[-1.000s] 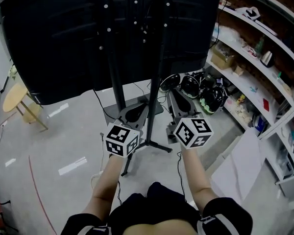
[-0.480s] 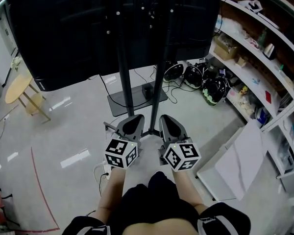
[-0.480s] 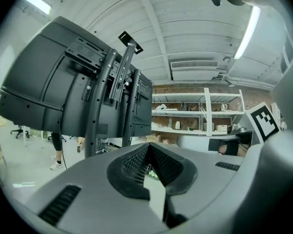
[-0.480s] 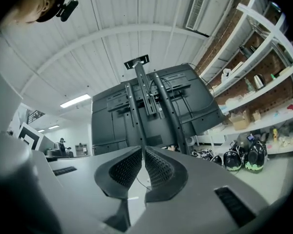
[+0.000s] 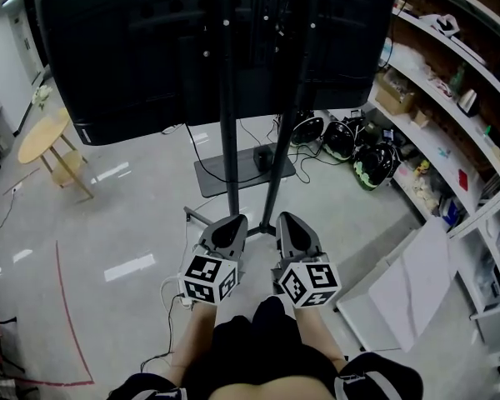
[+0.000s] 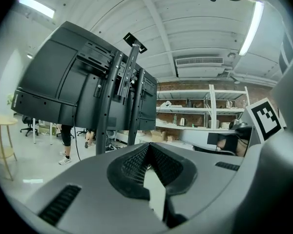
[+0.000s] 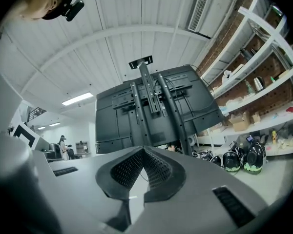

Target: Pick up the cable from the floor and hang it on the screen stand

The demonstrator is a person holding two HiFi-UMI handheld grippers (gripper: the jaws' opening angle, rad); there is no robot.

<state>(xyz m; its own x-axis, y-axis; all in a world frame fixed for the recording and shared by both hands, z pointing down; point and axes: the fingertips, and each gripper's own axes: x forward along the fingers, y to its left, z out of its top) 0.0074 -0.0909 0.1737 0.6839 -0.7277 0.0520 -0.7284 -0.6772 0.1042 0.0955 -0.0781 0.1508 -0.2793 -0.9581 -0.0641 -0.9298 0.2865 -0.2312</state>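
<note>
The big black screen shows its back on a stand with two black poles and a flat base. A thin cable lies on the floor by a white plug strip, just left of my arms. My left gripper is held low in front of me, shut and empty. Beside it my right gripper has its jaws closing until they meet, nothing between them. Both point toward the stand and touch neither stand nor cable.
A round wooden table stands at the left. Long shelves run along the right wall, with helmets on the floor beneath. A white board lies at the right. Red tape marks the floor.
Both grippers have come down and back toward my body and now sit closer together. The stand looks farther off, with more of its base and the floor showing.
</note>
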